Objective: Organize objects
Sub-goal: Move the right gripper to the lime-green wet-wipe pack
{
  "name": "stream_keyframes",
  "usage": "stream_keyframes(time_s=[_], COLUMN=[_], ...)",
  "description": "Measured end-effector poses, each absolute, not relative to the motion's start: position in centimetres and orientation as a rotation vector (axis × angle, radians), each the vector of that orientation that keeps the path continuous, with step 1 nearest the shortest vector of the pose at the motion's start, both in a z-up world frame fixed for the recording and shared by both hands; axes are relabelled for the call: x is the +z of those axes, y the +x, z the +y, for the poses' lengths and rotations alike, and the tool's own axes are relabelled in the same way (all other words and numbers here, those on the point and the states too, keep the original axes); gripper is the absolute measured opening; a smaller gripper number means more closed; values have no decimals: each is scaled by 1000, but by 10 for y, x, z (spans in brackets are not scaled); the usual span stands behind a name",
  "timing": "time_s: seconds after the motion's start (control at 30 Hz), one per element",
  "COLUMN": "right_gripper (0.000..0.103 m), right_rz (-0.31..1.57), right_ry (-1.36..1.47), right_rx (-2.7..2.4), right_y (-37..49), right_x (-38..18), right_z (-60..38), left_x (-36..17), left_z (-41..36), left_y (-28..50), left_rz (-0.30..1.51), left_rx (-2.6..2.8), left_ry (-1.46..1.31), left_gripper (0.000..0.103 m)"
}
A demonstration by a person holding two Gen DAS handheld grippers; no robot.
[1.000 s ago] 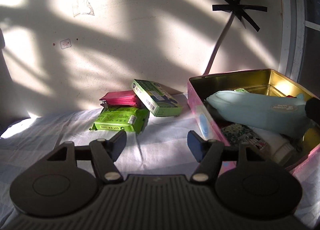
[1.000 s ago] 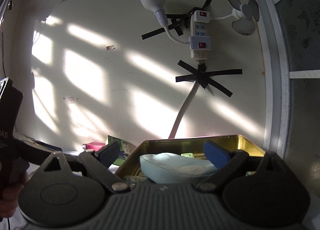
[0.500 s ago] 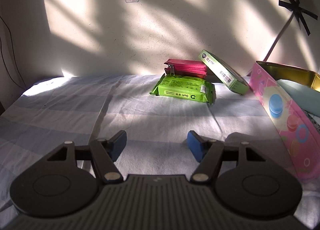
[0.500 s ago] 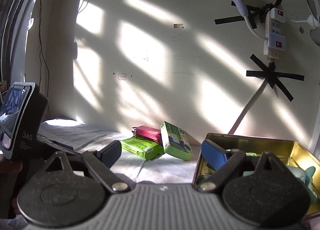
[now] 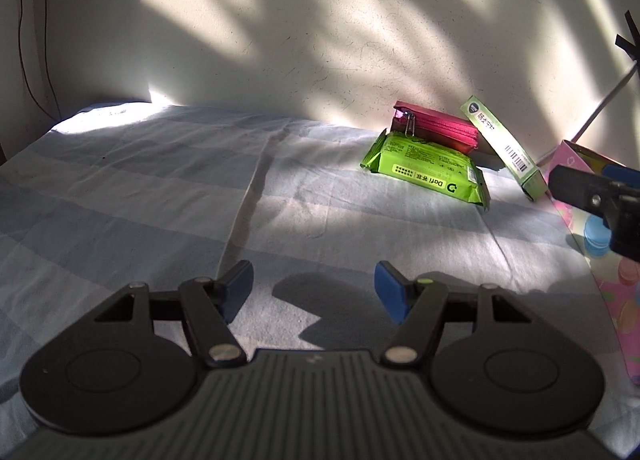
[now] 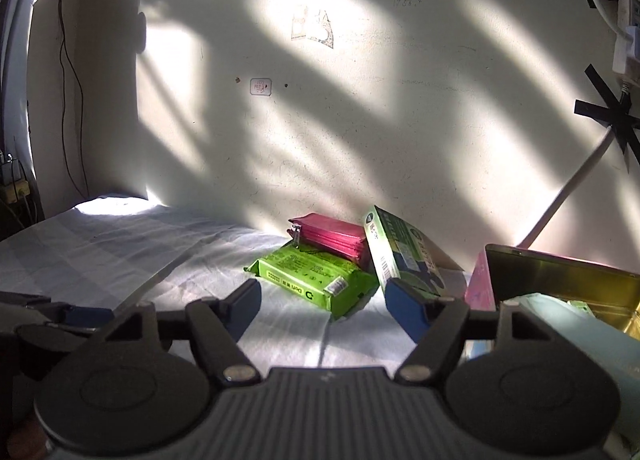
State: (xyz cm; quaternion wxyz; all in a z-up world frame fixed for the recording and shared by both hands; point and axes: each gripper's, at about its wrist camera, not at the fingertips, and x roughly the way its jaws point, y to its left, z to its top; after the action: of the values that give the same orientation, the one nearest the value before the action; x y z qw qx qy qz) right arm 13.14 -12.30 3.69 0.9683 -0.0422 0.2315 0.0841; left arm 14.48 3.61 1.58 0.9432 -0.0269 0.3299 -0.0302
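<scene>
Striped sheet (image 5: 160, 188) | pink tin (image 6: 560, 280) cut off | right claw (image 6: 324, 308) closing, empty

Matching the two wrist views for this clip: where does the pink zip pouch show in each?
Left wrist: pink zip pouch right of centre, against the wall, resting on the green wipes pack.
Right wrist: pouch mid-frame, above the same pack.
Shared landmark: the tilted green box right of the pouch.

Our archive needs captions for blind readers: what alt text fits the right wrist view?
The open right gripper, its jaws just narrowed and holding nothing, points at a green packet on a striped sheet. A pink pouch and a leaning green box sit behind it, a gold tin at right.
</scene>
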Motion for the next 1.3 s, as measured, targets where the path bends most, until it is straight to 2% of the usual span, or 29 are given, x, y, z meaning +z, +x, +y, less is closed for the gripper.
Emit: stream_keyframes(time_s=[0.23, 0.47, 0.63, 0.7, 0.73, 0.77, 0.87, 1.07, 1.23, 1.27, 1.3], right_gripper=[50, 49, 55, 64, 75, 80, 81, 49, 44, 33, 28], right_rz=[537, 541, 674, 732, 735, 752, 771, 743, 693, 676, 663], right_ry=[-119, -241, -217, -191, -174, -158, -144, -304, -363, -376, -387], right_rx=[165, 156, 156, 164, 167, 178, 209, 277, 313, 317, 322], right_y=[182, 229, 271, 286, 289, 293, 297, 269, 238, 229, 220], right_x=[9, 1, -7, -15, -16, -18, -20, -25, -23, -23, -23], right_z=[-98, -73, -74, -80, -83, -87, -90, -69, -58, -56, -55], left_x=[17, 16, 15, 14, 14, 14, 13, 12, 10, 9, 9], left_z=[50, 55, 56, 57, 57, 57, 56, 63, 71, 73, 76], left_y=[148, 153, 154, 154, 155, 155, 155, 157, 159, 160, 161], left_rz=[679, 689, 689, 690, 691, 692, 696, 706, 714, 717, 719], left_rx=[-50, -50, -46, -44, -43, -44, -45, -45, -34, -33, -33], left_ry=[-106, -123, -126, -127, -129, -129, -128, -157, -191, -204, -217], left_gripper=[70, 70, 74, 74, 74, 74, 74, 75, 75, 75, 75])
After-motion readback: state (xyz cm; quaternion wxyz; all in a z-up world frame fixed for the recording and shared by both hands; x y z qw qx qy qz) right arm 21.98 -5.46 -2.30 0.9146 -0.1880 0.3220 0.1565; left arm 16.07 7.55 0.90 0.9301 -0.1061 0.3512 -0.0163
